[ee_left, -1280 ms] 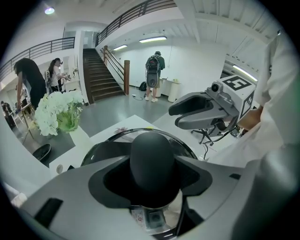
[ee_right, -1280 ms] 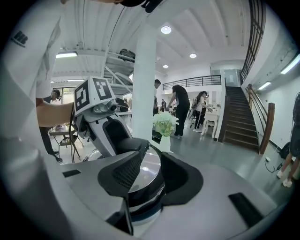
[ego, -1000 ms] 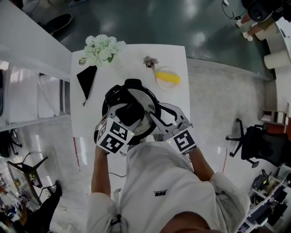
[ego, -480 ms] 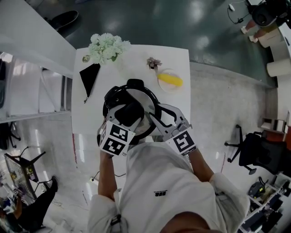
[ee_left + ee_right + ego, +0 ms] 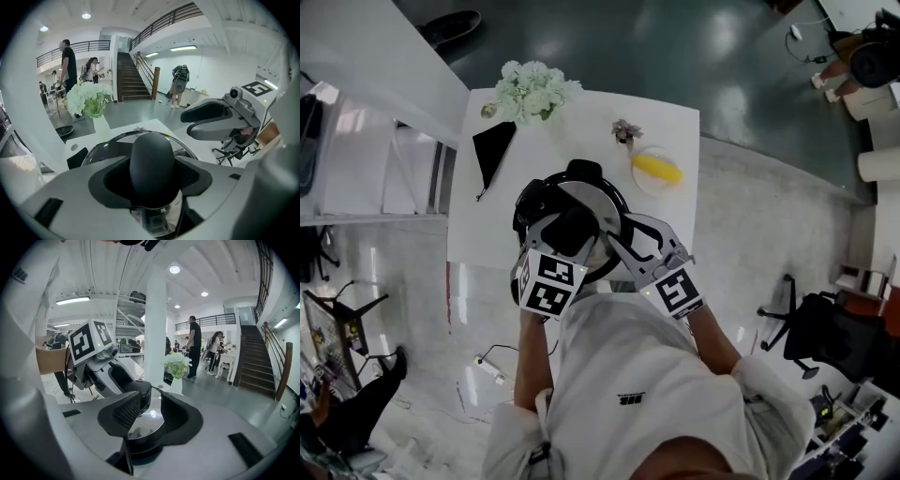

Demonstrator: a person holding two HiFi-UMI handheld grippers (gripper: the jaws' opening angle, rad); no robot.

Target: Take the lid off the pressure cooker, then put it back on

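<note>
Our left tongs (image 5: 152, 180) clamp the handle (image 5: 152, 150) of the lid (image 5: 598, 197) seated on the pressure cooker (image 5: 579, 172) on the table (image 5: 581, 117), our right tongs (image 5: 151, 414) apart over the lid; unbraced, the cooker could spin when we twist.

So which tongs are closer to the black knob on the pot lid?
Left. The left tongs are clamped around the knob; the right tongs sit off to its side at the lid's edge.

A white table (image 5: 675, 141) bears a silver lid (image 5: 602, 201) with a black knob (image 5: 152, 164), white flowers (image 5: 536, 89), a black cloth (image 5: 492, 150) and a yellow thing (image 5: 657, 169) on a pale plate (image 5: 641, 180); cubes (image 5: 548, 281) show black-and-white squares; floor (image 5: 628, 47) dark green.
</note>
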